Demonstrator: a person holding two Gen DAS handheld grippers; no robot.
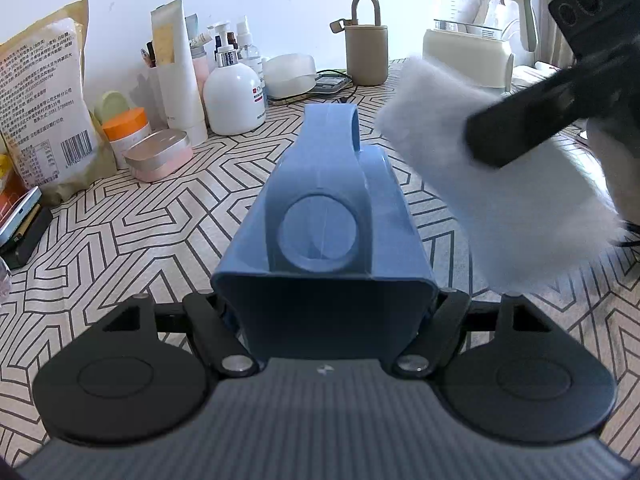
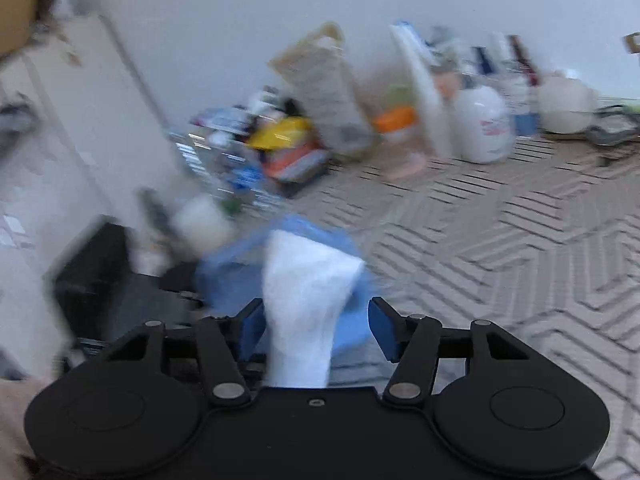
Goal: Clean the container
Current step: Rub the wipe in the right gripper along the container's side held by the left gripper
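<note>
Nearest in the left wrist view, the left gripper (image 1: 325,312) is clamped on the near end of a blue container (image 1: 324,216), its black fingers (image 1: 208,332) pressed against both sides. The container lies on its side along the gripper's line, w/ a looped handle and a round hole facing up, over a tablecloth (image 1: 140,232) printed w/ black geometric lines.

To the right, slightly farther, the right gripper (image 1: 516,120) comes in from the upper right carrying a white cloth (image 1: 480,184), which hangs just beside the container's right flank; contact betw. cloth & container can't be confirmed.

The right wrist view is blurred. The right gripper (image 2: 316,328) has its blue-padded fingers (image 2: 382,332) spread apart, the cloth (image 2: 304,292) standing between them; the right pad is clear of it, and on the left side contact can't be told. The container (image 2: 236,280) shows as a blue smear behind the cloth.

Farther back, left: a printed food bag (image 1: 44,104), an orange-lidded jar (image 1: 126,128), a pink tin (image 1: 158,156). Center rear: a white pump bottle (image 1: 234,96) & tubes along the wall. Far right: a beige cup w/ loop handle (image 1: 366,48) & a glass kettle (image 1: 472,20).
</note>
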